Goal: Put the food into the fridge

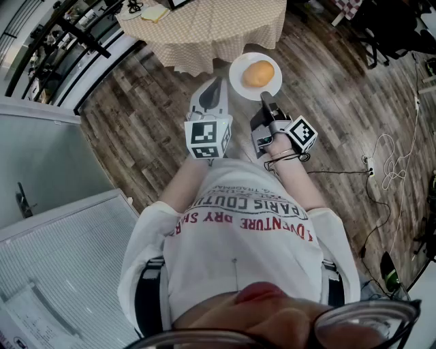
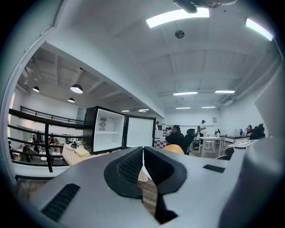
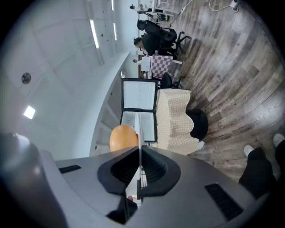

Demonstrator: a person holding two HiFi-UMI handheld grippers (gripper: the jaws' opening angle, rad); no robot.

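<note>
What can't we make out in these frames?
- Fridge inside: too small in left gripper view; bun and jaws cover it in right gripper view.
- Head view: fridge out of frame, table cut by top edge.
- Plate: hidden behind jaws in left gripper view.
- Yellow thing on table: too small to name.

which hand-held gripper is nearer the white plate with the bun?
Right. The right hand-held gripper is shut on the near rim of the plate; the left hand-held gripper, jaws together, sits just off the plate's left edge.
</note>
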